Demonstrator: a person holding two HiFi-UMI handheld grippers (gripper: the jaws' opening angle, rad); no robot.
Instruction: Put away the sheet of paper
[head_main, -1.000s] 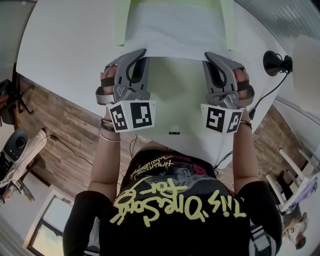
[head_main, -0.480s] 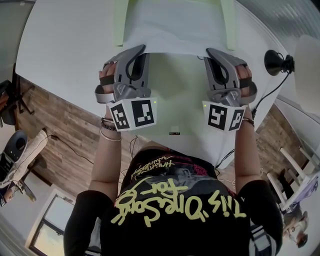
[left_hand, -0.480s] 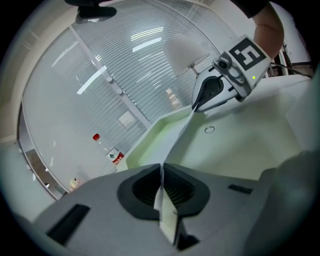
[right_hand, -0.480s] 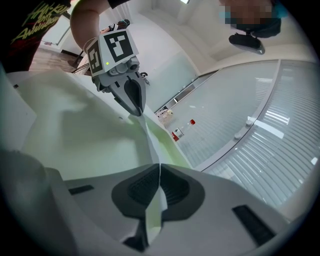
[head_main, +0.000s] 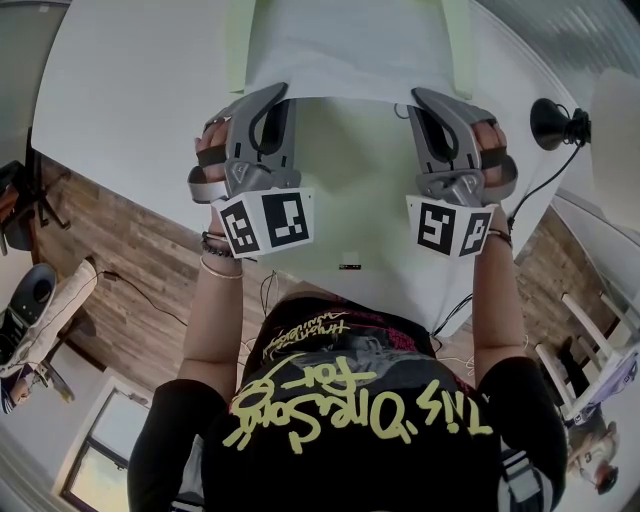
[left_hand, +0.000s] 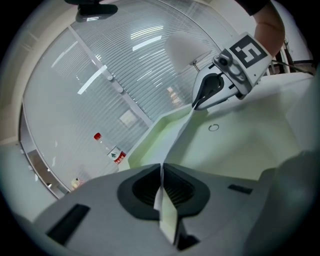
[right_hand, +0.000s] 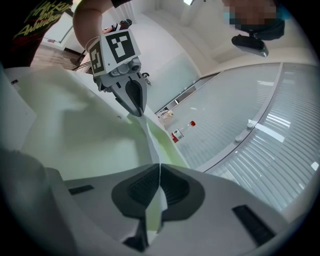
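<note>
Setting: seen from above, a person in a black shirt with yellow lettering stands at a round white table (head_main: 120, 90) over a wood-plank floor (head_main: 120, 260).
Left gripper: the left gripper (head_main: 276, 93) is held out over the table, pointing away from the person and tilted slightly down.
Left fingers: pressed together on the near edge of the sheet of paper (head_main: 350, 50), with a small corner of it pinched between the ribbed pads (left_hand: 176, 189).
Right gripper: the right gripper (head_main: 418, 95) is level with the left one, set apart from it along the same edge.
Right fingers: also pressed together on that near edge, paper caught between the pads (right_hand: 175, 187).
Sheet of paper: white, held up off the table by both grippers, its near edge stretched between them and the rest reaching away from the person.
Beneath the sheet: a pale green flat surface (head_main: 350, 190) lies on the table, showing between the grippers and as strips on either side of the sheet.
Other things: a small black device with a cable (head_main: 555, 122) sits at the table's right edge; a red-capped bottle (left_hand: 107, 146) stands beyond the table.
</note>
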